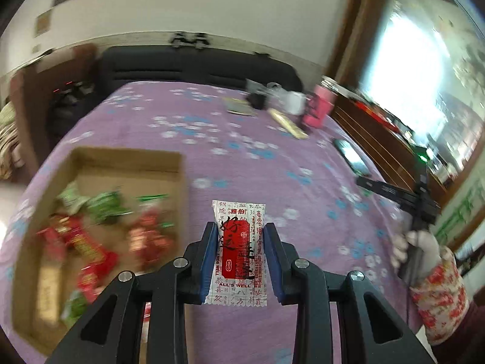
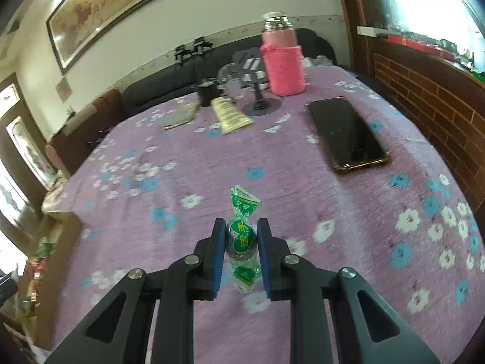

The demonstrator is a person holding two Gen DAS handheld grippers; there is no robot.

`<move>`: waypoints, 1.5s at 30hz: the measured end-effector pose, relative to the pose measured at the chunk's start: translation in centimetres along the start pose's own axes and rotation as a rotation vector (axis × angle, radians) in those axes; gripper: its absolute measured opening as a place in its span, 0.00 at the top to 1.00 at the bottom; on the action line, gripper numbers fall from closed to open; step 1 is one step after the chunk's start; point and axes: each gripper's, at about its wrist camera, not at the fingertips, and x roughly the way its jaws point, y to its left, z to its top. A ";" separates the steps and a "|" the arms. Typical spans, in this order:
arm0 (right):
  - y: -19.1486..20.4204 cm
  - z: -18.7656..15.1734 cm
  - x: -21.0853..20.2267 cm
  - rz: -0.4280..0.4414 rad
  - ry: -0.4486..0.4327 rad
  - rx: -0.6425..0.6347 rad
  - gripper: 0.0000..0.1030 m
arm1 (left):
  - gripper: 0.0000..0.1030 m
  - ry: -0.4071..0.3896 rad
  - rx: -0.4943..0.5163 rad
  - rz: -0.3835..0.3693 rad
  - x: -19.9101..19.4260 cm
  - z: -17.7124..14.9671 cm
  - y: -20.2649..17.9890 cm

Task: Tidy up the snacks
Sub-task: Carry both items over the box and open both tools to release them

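My left gripper [image 1: 241, 227] is shut on a white and red snack packet [image 1: 238, 250], held upright above the purple flowered tablecloth [image 1: 242, 151]. Just left of it sits an open cardboard box [image 1: 127, 157] with several red and green wrapped snacks [image 1: 103, 203] inside. In the right wrist view my right gripper [image 2: 241, 223] is shut on a green twist-wrapped candy [image 2: 242, 236], its ends sticking out front and back. The box edge [image 2: 60, 221] shows at that view's far left. A gloved hand with the right gripper [image 1: 421, 242] appears at the right of the left wrist view.
A black phone [image 2: 348, 132] lies right of centre. At the table's far end stand a pink-sleeved flask [image 2: 283, 60], a black round-based stand [image 2: 262, 104], a cream tube [image 2: 230, 113], a flat packet [image 2: 182, 115] and a dark sofa [image 2: 169, 82]. A brick-patterned wall [image 2: 424, 97] borders the right.
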 end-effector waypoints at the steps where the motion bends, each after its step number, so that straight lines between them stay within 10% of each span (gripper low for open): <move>1: 0.8 -0.1 -0.2 0.015 0.005 -0.012 0.81 | 0.69 -0.006 -0.020 0.012 -0.4 -0.1 1.0; 22: 23.2 -6.0 -1.8 0.376 0.151 -0.307 0.81 | 0.68 -0.062 -0.212 0.086 -4.4 -4.1 10.5; 45: 34.8 -10.5 4.3 0.368 0.297 -0.489 0.80 | 0.67 0.000 -0.231 0.001 -2.5 -6.6 11.2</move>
